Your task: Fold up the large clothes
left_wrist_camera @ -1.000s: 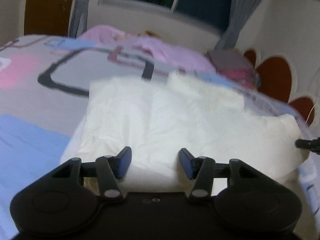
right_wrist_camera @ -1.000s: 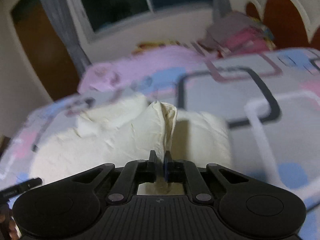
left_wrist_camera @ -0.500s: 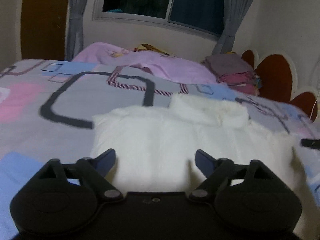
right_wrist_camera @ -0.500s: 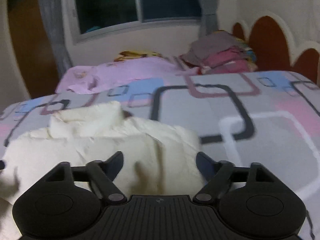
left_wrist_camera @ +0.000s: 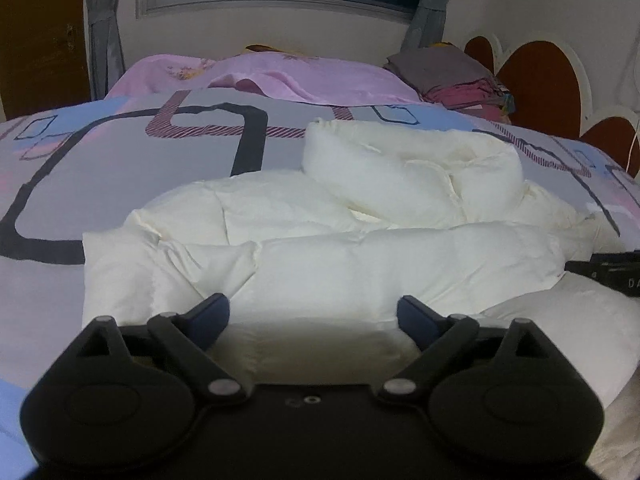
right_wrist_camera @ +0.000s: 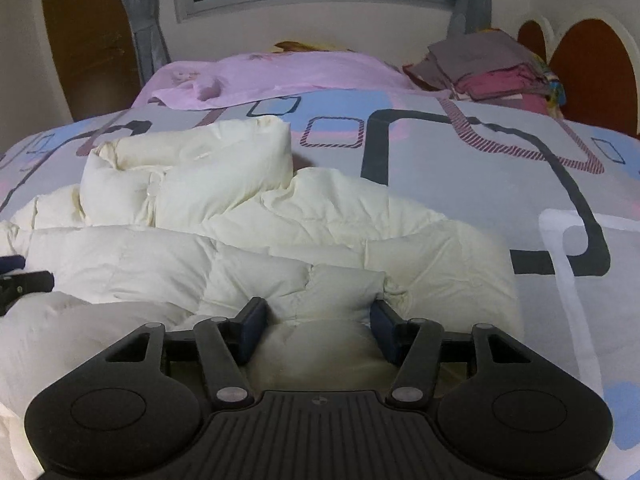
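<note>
A puffy cream-white jacket (left_wrist_camera: 360,248) lies on the patterned bed cover (left_wrist_camera: 120,168), its near edge folded over in a thick roll and a sleeve or collar bunched at the back (left_wrist_camera: 412,176). My left gripper (left_wrist_camera: 313,309) hovers low over the near left part of the roll; its jaws are opening wide and the pads do not press the fabric. My right gripper (right_wrist_camera: 318,314) is open over the near right part of the jacket (right_wrist_camera: 280,232), with a puffed lobe of fabric lying between its fingers. Each view catches a dark piece of the other gripper at its edge.
A pink blanket (left_wrist_camera: 280,76) lies across the far side of the bed. A stack of folded clothes (right_wrist_camera: 496,68) sits at the back right by the brown headboard (left_wrist_camera: 544,80). A window with grey curtains (left_wrist_camera: 100,28) is behind, and a wooden door at the left.
The right gripper, shut on a raised fold of the jacket a second ago, has opened and the fold has dropped flat. The left jaws have spread wider. Both grippers have sunk closer to the jacket.
</note>
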Available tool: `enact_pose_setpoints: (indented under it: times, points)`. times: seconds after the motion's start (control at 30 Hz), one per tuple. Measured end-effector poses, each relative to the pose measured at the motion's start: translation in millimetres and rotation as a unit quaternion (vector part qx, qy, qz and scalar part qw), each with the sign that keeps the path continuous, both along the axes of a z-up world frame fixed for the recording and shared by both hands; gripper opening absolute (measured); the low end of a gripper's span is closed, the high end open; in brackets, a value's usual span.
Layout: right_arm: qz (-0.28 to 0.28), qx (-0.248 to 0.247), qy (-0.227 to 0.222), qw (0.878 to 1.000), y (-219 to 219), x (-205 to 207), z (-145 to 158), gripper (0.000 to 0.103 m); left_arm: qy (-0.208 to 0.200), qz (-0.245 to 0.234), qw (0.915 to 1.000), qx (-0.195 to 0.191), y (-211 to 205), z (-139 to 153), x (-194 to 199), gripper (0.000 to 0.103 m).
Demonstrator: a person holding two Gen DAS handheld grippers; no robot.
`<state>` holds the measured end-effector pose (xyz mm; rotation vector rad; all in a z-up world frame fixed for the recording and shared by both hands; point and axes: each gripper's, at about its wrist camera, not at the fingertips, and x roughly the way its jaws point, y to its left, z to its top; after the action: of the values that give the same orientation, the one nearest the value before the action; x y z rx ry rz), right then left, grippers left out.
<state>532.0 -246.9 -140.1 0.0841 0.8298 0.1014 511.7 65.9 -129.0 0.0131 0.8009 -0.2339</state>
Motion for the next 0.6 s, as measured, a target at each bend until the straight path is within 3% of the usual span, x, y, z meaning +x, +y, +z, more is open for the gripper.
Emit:
enact_pose_setpoints:
  times: [0.13, 0.17, 0.23, 0.27, 0.33, 0.47, 0.6]
  points:
    - [0.005, -0.007, 0.018, 1.0, 0, 3, 11, 0.057, 0.011, 0.005, 0.9999, 0.004, 1, 10, -2, 0.094]
    - [-0.001, -0.014, 0.016, 1.0, -1, -1, 21, 0.057, 0.008, 0.01, 0.9999, 0.008, 2, 18, -6, 0.088]
    - [-0.013, -0.019, -0.008, 1.0, 0, -18, 44, 0.058, -0.019, 0.012, 0.9997, 0.0, 6, 41, -28, 0.089]
    - [-0.015, -0.012, -0.016, 1.0, 2, -28, 53, 0.068, -0.032, 0.013, 0.9993, -0.015, 7, 50, -40, 0.094]
    - [-0.005, 0.016, -0.025, 1.0, 12, -47, 64, 0.074, -0.044, 0.0, 0.9983, -0.037, 1, 62, -63, 0.098]
    - [0.025, -0.007, -0.001, 1.0, 52, -61, 53, 0.074, -0.03, -0.028, 0.999, -0.017, -33, 52, -83, 0.097]
    - [0.013, -0.05, 0.024, 0.998, 56, -59, 30, 0.074, -0.011, -0.005, 0.9984, 0.054, -39, 28, -80, 0.096]
